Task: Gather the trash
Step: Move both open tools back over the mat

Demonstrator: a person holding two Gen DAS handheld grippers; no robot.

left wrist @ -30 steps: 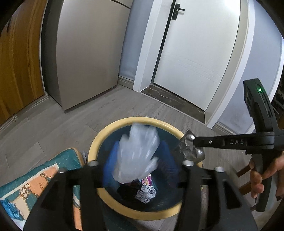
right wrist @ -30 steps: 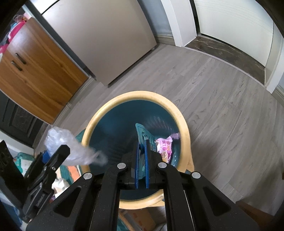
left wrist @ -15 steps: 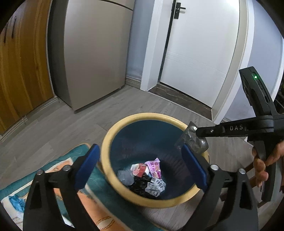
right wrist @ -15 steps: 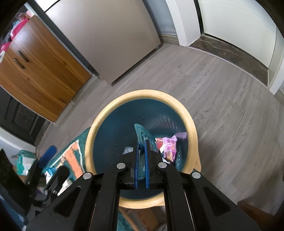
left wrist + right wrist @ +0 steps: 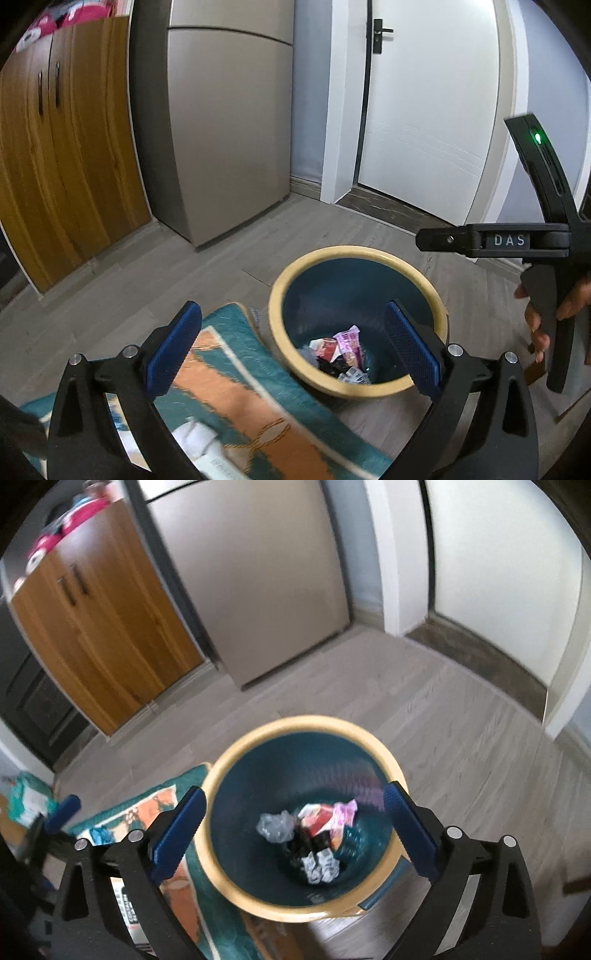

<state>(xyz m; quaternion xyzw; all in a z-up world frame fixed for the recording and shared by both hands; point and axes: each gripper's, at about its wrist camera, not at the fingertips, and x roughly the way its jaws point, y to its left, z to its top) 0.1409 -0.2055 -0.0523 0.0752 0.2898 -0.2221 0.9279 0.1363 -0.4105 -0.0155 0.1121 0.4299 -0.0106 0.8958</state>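
A teal bin with a yellow rim stands on the floor below both grippers. At its bottom lies trash: a crumpled clear bag, a pink wrapper and silvery scraps. My left gripper is open wide above the bin's near left edge, with nothing between its blue pads. My right gripper hangs over the bin mouth, its jaws opening and nothing between them. In the left wrist view the right gripper shows side-on, held by a hand.
A teal and orange rug lies left of the bin, with white scraps on it. Behind are a steel fridge, a wooden cabinet and a white door. Grey plank floor surrounds the bin.
The clear bag fell from my left gripper into the bin. The crumpled foil left my right gripper as its jaws went from shut to wide. Both grippers rose and pulled back.
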